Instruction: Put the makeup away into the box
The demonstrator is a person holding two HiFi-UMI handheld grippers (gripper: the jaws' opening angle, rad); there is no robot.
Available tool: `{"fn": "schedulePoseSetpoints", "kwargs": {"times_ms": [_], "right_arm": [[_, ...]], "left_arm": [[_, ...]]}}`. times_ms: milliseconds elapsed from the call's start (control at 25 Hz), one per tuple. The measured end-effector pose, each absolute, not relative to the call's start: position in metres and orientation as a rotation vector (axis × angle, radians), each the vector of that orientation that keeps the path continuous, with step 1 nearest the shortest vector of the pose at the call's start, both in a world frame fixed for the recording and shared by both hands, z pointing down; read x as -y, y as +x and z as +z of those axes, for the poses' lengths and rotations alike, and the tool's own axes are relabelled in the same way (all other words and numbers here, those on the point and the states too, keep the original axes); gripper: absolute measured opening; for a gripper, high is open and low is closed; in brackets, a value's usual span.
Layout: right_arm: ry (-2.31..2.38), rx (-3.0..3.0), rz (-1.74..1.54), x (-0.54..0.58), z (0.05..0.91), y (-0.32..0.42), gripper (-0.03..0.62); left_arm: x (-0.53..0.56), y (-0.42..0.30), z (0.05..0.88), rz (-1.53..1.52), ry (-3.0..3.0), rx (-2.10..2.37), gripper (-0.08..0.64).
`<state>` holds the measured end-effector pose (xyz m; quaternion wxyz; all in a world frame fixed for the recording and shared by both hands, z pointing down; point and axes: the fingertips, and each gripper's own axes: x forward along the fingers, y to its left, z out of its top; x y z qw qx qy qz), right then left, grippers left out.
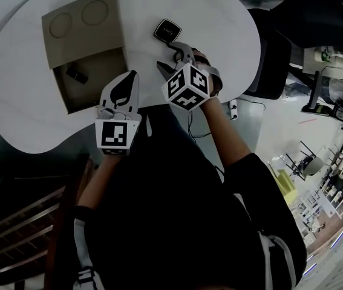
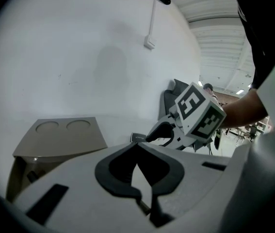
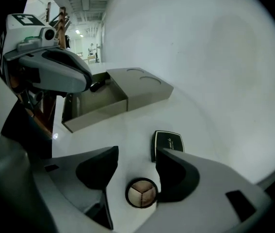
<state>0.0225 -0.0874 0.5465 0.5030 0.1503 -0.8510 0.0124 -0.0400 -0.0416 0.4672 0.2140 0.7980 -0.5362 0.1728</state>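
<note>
A round eyeshadow pot (image 3: 141, 193) with three brown shades lies on the white table (image 1: 219, 35) between the jaws of my right gripper (image 3: 136, 154). The right jaw is at its rim, the left jaw stands apart from it, so the gripper is open. A black square compact (image 3: 168, 142) (image 1: 167, 30) lies just beyond. The cardboard box (image 1: 83, 29) has its drawer (image 1: 92, 83) pulled out, with a small dark item (image 1: 77, 74) inside. My left gripper (image 1: 133, 74) (image 2: 136, 144) hovers by the drawer's right side, shut and empty.
The table's curved front edge (image 1: 56, 144) runs just under both grippers. A black chair (image 1: 274, 59) stands beyond the table's right side. The box's lid has two round imprints (image 1: 77, 18).
</note>
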Motion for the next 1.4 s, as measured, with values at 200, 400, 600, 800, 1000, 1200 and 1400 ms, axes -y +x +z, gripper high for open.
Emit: {"fn": "schedulePoseSetpoints", "kwargs": {"times_ms": [200, 400, 600, 800, 1000, 1200, 1400], "right_arm": [[0.429, 2.061, 0.074, 0.11, 0.542, 0.025, 0.294], [0.44, 2.05, 0.108, 0.13, 0.544, 0.026, 0.31], [0.42, 2.028, 0.144, 0.145, 0.552, 0.029, 0.325], [0.393, 2.002, 0.192, 0.154, 0.565, 0.028, 0.342], [0.355, 2.002, 0.286, 0.155, 0.573, 0.029, 0.344], [0.341, 2.005, 0.298, 0.158, 0.572, 0.03, 0.337], [0.372, 2.031, 0.306, 0.156, 0.566, 0.026, 0.333]], "left_arm": [[0.044, -0.044, 0.465, 0.47, 2.212, 1.504, 0.008], [0.05, -0.048, 0.464, 0.465, 2.206, 1.51, 0.008], [0.061, -0.051, 0.465, 0.466, 2.191, 1.514, 0.008], [0.075, -0.054, 0.465, 0.465, 2.19, 1.514, 0.008], [0.076, -0.057, 0.471, 0.471, 2.161, 1.519, 0.008], [0.075, -0.053, 0.471, 0.467, 2.159, 1.523, 0.008], [0.07, -0.054, 0.468, 0.463, 2.154, 1.536, 0.008]]}}
